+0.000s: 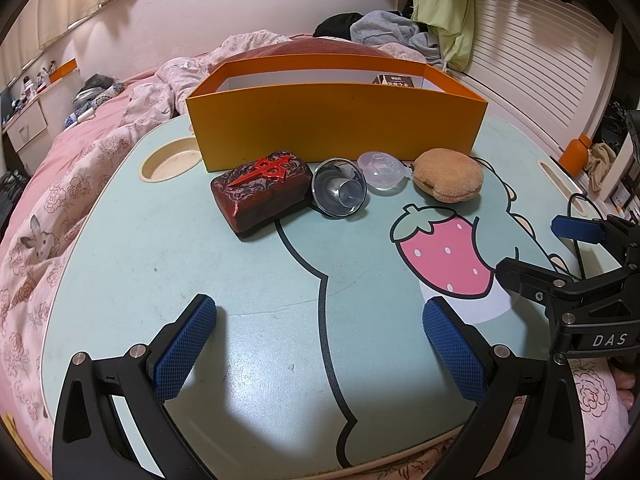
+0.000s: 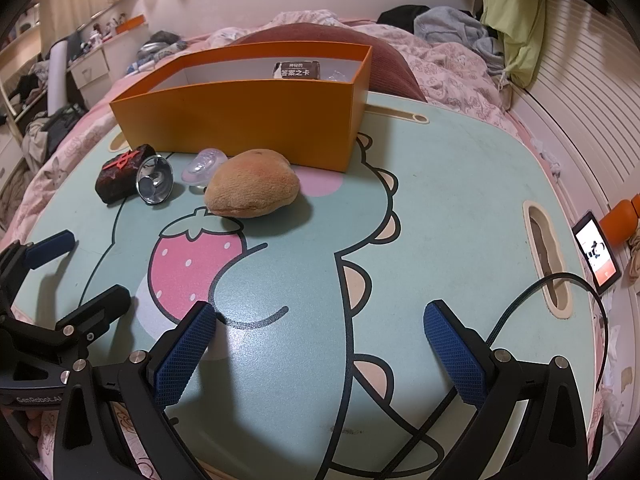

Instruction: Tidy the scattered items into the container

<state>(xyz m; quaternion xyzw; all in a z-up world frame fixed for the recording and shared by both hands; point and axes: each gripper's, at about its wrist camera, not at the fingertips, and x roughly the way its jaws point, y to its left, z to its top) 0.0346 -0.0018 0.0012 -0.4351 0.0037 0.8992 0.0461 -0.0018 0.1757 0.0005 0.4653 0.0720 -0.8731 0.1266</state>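
We hold the left gripper (image 1: pixel 320 344) and right gripper (image 2: pixel 320 344) with fingers released, empty, facing four scattered items lined up at 12 o'clock, just before the orange box (image 1: pixel 336 128), ready for picking.

Lap table (image 1: pixel 160 264): pale green, printed with a cartoon strawberry (image 1: pixel 444 256) — it rests on the bed.
Bedding (image 1: pixel 48 216): pink floral quilt, rumpled at far left.
Clothes pile (image 2: pixel 452 24): far right — grey and black.
Phone (image 2: pixel 598 258): right, screen lit.
Cable (image 2: pixel 520 304): black, near right.
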